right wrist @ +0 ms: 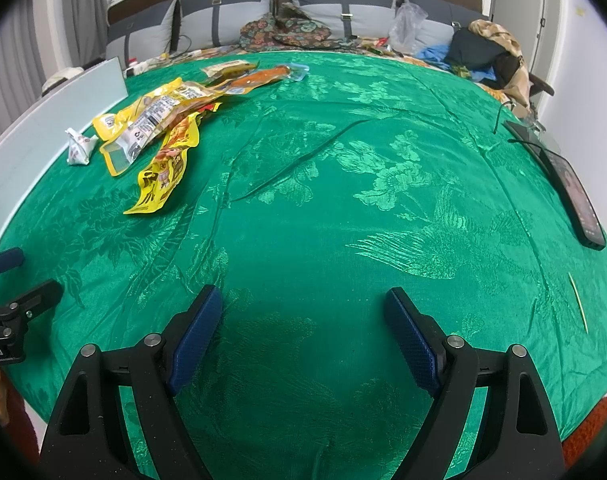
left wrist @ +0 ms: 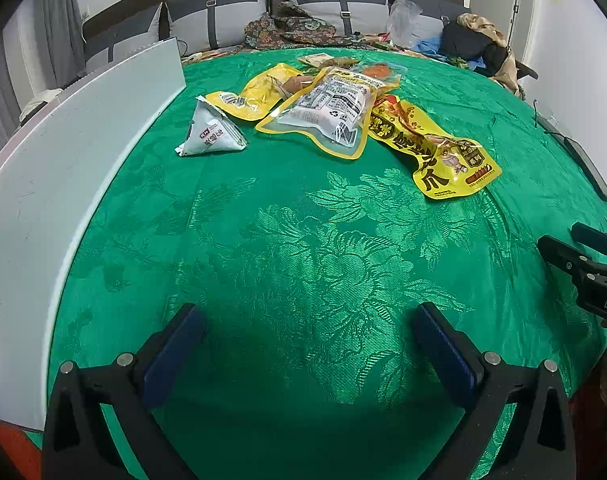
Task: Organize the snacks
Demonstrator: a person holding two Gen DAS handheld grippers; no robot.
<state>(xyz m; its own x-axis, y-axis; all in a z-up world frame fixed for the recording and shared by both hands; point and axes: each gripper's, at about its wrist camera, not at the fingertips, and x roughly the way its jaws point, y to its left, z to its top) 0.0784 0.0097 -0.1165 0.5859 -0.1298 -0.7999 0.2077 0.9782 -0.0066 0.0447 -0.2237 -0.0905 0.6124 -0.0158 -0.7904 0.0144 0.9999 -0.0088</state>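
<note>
A counter covered by a shiny green cloth point(left wrist: 303, 248) woven with flowers and birds carries a loose heap of snack packets at its far side. The landmark is a clear pouch with a yellow border point(left wrist: 327, 114), lying label up; its panel of small black print and a recycling mark cannot be read. Just left of that pouch sits a small white pyramid-shaped packet point(left wrist: 211, 132) with a red logo and dark characters, too small to make out. Overlapped by the pouch's left edge is a yellow packet point(left wrist: 259, 94) with a barcode label. Touching the pouch's right side, a long crumpled yellow and red packet point(left wrist: 435, 148) shows large black Chinese characters and a cartoon figure. Behind the pouch lie an orange vacuum-sealed snack point(left wrist: 379, 70) and a pale tan packet point(left wrist: 317, 59).

A white board point(left wrist: 63, 152) stands on edge well left of the pouch. A dark phone point(right wrist: 575, 196) lies far to its right.

The left tool point(left wrist: 307, 344) hovers with blue-padded fingers spread wide and holding nothing, nearer than the pouch. The right tool point(right wrist: 303, 336) is likewise spread wide and empty; its body bears partial lettering, "DAS".
</note>
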